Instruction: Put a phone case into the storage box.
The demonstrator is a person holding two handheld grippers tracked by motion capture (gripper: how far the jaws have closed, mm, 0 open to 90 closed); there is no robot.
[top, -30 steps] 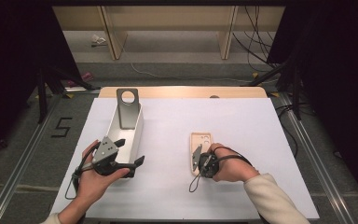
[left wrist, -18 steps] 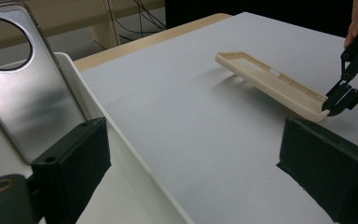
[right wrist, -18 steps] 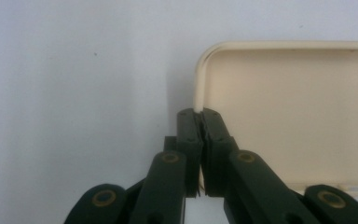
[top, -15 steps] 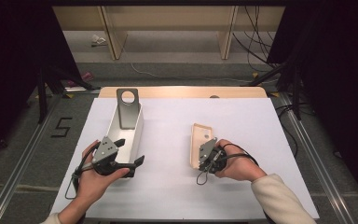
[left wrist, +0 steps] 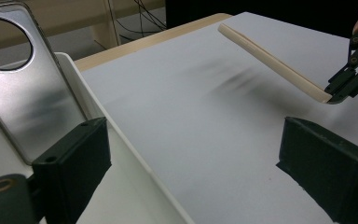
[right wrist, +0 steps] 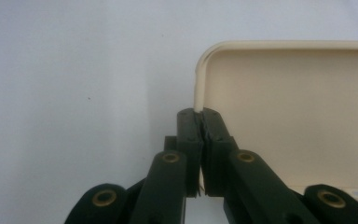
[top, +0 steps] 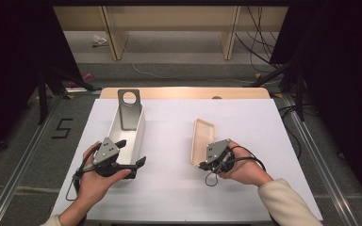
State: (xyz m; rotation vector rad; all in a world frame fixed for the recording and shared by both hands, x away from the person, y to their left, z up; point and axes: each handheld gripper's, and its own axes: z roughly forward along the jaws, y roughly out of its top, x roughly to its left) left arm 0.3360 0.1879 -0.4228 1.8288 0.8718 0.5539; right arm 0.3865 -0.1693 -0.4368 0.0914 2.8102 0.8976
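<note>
On the white table [top: 179, 188]: your right gripper [top: 210, 162] is clamped on the near rim of the cream lid [top: 201, 140], tilting it up on edge right of centre.
The lid's far end is cut off in the right gripper view. Your left gripper [top: 133, 165], jaws spread wide, straddles the white bin's [top: 139, 134] near wall; the metal plate [top: 128, 107] leans inside. Both hands sit low, wrists on the table.

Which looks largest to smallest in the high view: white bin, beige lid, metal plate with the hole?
1. white bin
2. beige lid, tilted, held by the right gripper
3. metal plate, partly hidden inside the bin
</note>
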